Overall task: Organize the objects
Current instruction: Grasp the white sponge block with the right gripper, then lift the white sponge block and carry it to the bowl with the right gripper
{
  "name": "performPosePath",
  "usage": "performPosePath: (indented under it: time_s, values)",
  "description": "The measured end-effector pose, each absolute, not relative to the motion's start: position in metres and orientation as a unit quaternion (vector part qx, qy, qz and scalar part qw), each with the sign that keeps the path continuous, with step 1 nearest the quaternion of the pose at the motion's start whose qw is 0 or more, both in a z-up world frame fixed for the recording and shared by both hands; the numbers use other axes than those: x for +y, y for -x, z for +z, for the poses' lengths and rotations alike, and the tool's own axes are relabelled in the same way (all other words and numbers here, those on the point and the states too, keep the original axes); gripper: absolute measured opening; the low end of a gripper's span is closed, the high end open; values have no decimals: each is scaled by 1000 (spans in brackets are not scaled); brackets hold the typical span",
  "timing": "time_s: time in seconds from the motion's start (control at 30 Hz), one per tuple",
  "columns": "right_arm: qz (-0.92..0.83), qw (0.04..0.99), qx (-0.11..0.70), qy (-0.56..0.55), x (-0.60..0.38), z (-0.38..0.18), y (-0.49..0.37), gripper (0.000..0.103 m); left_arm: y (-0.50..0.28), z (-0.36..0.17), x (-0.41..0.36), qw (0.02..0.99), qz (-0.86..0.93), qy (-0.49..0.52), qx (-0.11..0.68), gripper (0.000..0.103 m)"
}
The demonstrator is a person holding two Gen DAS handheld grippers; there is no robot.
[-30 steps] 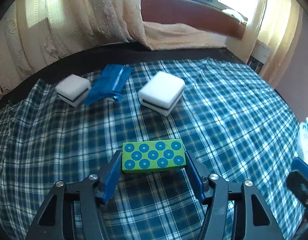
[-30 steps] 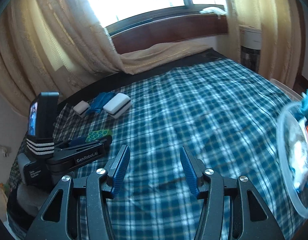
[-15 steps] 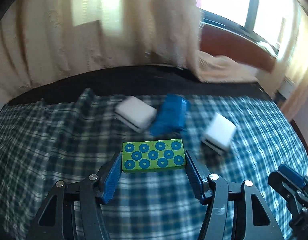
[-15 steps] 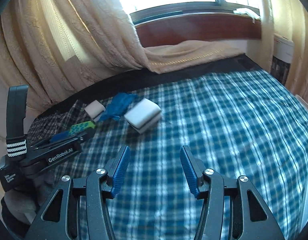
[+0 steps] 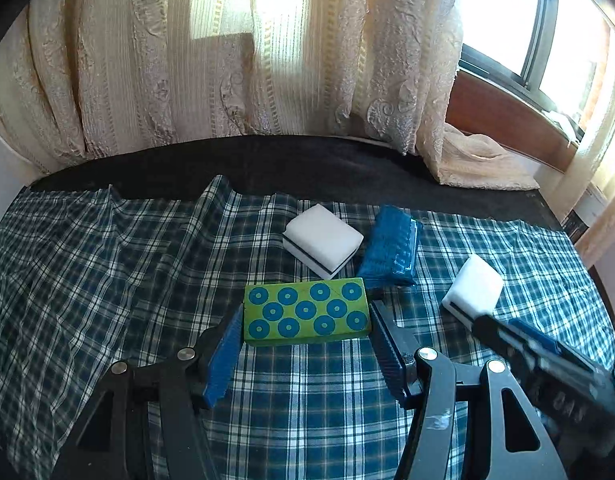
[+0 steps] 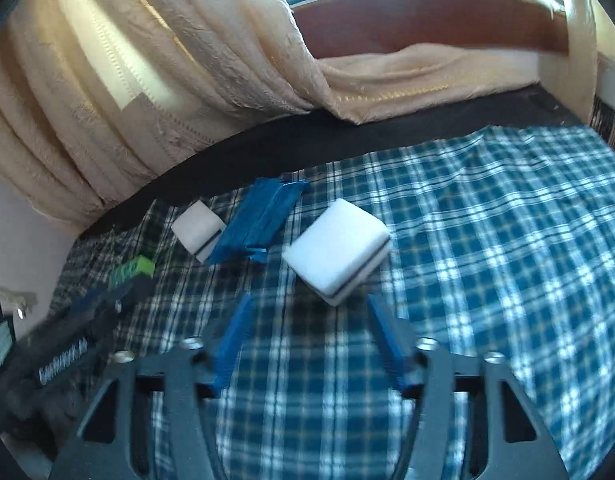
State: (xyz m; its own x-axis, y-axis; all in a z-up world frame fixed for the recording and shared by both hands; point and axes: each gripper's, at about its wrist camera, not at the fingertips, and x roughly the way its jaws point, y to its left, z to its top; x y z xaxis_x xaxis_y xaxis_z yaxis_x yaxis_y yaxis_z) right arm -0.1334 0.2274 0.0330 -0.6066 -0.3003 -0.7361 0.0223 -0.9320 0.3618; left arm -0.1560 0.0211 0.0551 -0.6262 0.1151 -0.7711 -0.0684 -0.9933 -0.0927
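Left wrist view, read left to right: the left gripper [image 5: 307,332] is clenched on a green rectangular block printed with blue rings [image 5: 306,312], its pads against the short ends, probably so the long face stays level for setting down. At one o'clock lie a white sponge block with a dark band [image 5: 323,240] and a crumpled blue plastic packet [image 5: 391,248], touching; at three o'clock sits a second white banded sponge [image 5: 473,292]. Right wrist view: the right gripper [image 6: 307,320], jaws just opened and released, frames that nearer sponge at twelve o'clock on the blue checked cloth [image 6: 487,240], apparently lining up a grasp.
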Motion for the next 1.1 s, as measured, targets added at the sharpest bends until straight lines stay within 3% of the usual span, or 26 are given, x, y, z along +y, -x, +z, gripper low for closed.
performPosePath:
  time_s: [0.17, 0.43, 0.57, 1.1]
  values:
    - [-880, 74, -166, -440, 226, 29, 158, 74, 157, 53, 19, 48, 900, 432, -32, 64]
    - [-896, 23, -84, -435, 207, 24, 175, 75, 159, 50, 21, 44, 898, 437, -28, 64]
    - [-894, 4, -71, -443, 210, 17, 176, 60, 158, 50, 23, 45, 898, 437, -26, 64]
    - [-907, 16, -80, -413, 232, 34, 127, 55, 150, 55, 31, 57, 903, 426, -19, 64]
